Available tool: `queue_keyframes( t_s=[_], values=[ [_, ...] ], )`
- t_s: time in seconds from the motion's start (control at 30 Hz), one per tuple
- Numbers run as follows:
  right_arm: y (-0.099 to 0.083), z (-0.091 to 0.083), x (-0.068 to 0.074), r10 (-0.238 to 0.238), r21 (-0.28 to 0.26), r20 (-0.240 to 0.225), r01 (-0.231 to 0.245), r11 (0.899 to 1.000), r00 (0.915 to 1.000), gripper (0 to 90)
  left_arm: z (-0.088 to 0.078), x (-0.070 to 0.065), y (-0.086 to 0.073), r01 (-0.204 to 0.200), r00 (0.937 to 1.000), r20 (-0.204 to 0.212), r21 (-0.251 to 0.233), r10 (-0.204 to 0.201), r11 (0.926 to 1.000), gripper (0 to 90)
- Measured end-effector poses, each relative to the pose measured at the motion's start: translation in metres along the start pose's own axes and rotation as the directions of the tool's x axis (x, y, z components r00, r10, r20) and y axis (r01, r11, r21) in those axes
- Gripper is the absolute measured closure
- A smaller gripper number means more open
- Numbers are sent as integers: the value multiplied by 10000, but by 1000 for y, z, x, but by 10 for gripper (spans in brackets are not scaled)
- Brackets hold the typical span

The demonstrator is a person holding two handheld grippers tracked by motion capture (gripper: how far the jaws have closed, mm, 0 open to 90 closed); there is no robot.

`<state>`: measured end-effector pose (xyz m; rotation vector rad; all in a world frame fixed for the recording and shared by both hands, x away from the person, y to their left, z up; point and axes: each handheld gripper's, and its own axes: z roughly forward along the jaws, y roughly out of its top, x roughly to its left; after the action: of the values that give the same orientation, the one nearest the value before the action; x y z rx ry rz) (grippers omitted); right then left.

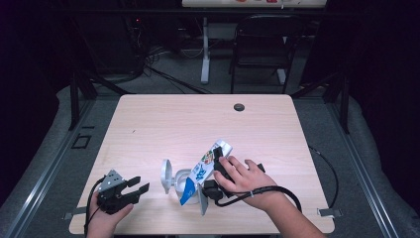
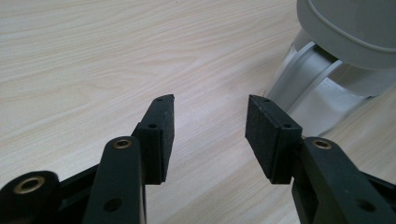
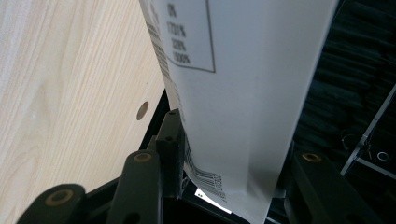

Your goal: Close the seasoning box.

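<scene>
A white carton (image 1: 208, 166) with a blue end and a printed picture hangs tilted, its blue end low over a pale grey container (image 1: 179, 179) whose round lid (image 1: 166, 174) stands open. My right gripper (image 1: 214, 177) is shut on the carton under the person's hand. In the right gripper view the carton's white side (image 3: 243, 93) with small print and a barcode sits between the jaws of the right gripper (image 3: 229, 154). My left gripper (image 1: 142, 184) rests open near the table's front left. Its jaws (image 2: 210, 116) hold nothing, with the container (image 2: 327, 88) just beyond to the right.
The light wooden table (image 1: 163, 124) has a dark cable hole (image 1: 239, 107) near its far edge. A black chair (image 1: 262, 44) and a white desk leg (image 1: 204, 49) stand beyond the table. The right gripper's cable (image 1: 277, 191) loops across the front right.
</scene>
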<state>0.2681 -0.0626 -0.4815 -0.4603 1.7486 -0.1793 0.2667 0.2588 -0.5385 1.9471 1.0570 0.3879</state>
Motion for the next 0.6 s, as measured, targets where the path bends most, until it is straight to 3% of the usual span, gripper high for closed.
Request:
queue_keyframes(
  t_s=[0.6],
  values=[
    [0,0,1,46,-82,35,-46,10000,10000,602,1,0,0,8,10000,-6,-90,-8,10000,528]
  ],
)
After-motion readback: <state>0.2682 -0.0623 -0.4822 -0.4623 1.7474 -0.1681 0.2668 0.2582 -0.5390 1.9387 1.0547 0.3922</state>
